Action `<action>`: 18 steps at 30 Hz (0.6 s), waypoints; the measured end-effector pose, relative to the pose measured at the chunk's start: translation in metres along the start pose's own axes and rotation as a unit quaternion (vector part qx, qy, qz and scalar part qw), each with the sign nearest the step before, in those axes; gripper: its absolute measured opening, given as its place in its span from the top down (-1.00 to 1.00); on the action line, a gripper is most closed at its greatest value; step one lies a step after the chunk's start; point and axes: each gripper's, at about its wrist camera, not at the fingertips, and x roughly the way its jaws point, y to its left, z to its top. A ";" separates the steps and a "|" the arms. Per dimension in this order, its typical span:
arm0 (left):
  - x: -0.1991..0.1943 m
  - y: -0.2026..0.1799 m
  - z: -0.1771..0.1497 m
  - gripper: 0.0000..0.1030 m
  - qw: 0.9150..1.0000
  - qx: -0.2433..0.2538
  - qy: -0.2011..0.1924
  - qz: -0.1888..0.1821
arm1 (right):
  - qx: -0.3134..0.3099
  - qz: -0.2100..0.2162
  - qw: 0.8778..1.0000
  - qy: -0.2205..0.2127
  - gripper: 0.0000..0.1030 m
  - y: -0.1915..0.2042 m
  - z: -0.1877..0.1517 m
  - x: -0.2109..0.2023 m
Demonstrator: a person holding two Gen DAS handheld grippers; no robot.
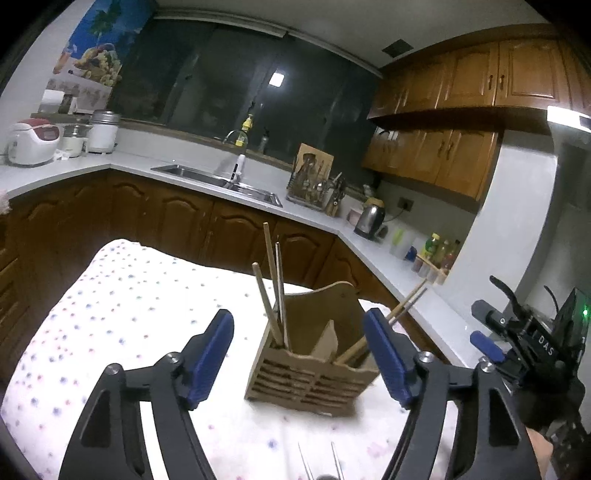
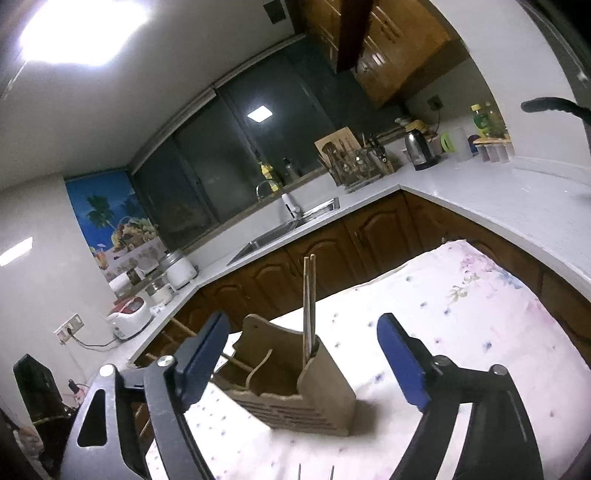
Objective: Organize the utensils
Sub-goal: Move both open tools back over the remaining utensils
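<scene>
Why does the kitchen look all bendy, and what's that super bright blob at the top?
Left wrist view: the fisheye lens bends the counter and cabinets; a ceiling lamp mirrors in the dark window. Right wrist view: a ceiling light glares pure white, the room looks tipped, and the wooden utensil holder casts a soft shadow on the cloth.

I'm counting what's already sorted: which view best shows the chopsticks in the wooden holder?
The left wrist view: the chopsticks show in two compartments of the wooden holder. The right wrist view shows one upright pair clearly; the others are mostly hidden.
</scene>
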 end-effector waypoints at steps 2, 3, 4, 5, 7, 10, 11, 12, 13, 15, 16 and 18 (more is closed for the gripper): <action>-0.013 0.000 -0.003 -0.54 1.000 -0.003 0.001 0.004 | 0.002 0.002 1.000 0.002 -0.71 0.000 -0.002 -0.010; -0.020 0.000 -0.006 -0.57 1.000 -0.001 0.005 0.008 | 0.004 0.004 1.000 0.003 -0.72 0.000 -0.004 -0.017; -0.025 0.000 -0.009 -0.57 1.000 -0.001 0.007 0.012 | 0.005 0.005 1.000 0.004 -0.73 0.000 -0.006 -0.024; -0.033 0.000 -0.013 -0.57 1.000 -0.002 0.010 0.017 | 0.004 0.006 1.000 0.005 -0.73 0.000 -0.008 -0.031; -0.044 0.002 -0.018 -0.58 1.000 -0.004 0.017 0.020 | 0.000 0.002 1.000 0.006 -0.73 0.001 -0.014 -0.044; -0.059 0.000 -0.027 -0.58 0.999 -0.009 0.033 0.028 | -0.004 -0.004 1.000 0.009 -0.73 -0.001 -0.024 -0.065; -0.065 0.000 -0.032 -0.58 0.999 -0.011 0.040 0.029 | -0.005 -0.006 1.000 0.011 -0.73 -0.001 -0.027 -0.072; -0.069 -0.002 -0.032 -0.58 0.999 -0.012 0.044 0.030 | -0.006 -0.010 1.000 0.013 -0.73 -0.002 -0.029 -0.077; -0.075 -0.003 -0.035 -0.58 0.998 -0.012 0.051 0.033 | -0.007 -0.015 1.000 0.017 -0.73 -0.004 -0.033 -0.083; -0.084 -0.006 -0.038 -0.58 0.998 -0.013 0.059 0.033 | -0.011 -0.020 0.999 0.023 -0.73 -0.006 -0.040 -0.093; -0.089 -0.008 -0.040 -0.58 0.997 -0.012 0.065 0.034 | -0.014 -0.024 0.999 0.026 -0.73 -0.007 -0.044 -0.099; -0.097 -0.010 -0.042 -0.58 0.996 -0.012 0.074 0.038 | -0.022 -0.036 0.999 0.032 -0.73 -0.009 -0.052 -0.110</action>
